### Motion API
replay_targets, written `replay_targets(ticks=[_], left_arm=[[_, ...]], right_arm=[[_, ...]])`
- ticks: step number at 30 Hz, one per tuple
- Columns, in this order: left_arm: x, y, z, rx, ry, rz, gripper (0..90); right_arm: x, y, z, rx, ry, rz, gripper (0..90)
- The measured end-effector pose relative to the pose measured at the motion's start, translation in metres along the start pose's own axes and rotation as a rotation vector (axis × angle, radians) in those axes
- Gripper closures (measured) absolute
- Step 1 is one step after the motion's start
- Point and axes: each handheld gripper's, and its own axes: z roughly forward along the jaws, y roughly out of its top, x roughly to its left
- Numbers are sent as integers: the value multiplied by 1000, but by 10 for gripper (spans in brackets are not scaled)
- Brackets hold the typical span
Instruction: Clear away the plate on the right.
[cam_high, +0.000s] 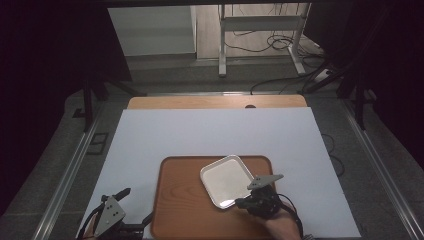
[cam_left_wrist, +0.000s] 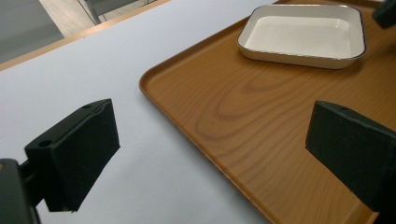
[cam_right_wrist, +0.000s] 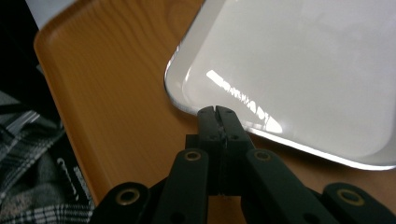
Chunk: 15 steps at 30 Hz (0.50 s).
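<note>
White dish (cam_high: 227, 180) sits on wooden tray (cam_high: 182, 210), toward tray's far right part; right gripper (cam_right_wrist: 218, 112) clamped on dish's near rim, likely to drag or lift it; hand low at tray's near right edge; left gripper (cam_left_wrist: 210, 154) idle, jaws wide apart, astride tray's left rim.

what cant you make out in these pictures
- Whether the right gripper pinches the rim of the white dish: right gripper view, jaw tips cover it.
- Near edge of the wooden tray: high view, cut off by the frame.
- Left gripper: jaws open, bodies cut off by the picture's edges.
</note>
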Motion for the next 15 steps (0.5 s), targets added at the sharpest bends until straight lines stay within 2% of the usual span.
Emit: replay_targets(ticks=[5,15], left_arm=[[-1,0,0,1,1,4,25],[-1,0,0,2,2,8,26]], right_arm=[[0,-2,13,58,-6,-17,893],[6,13,31,58,24,-59,893]])
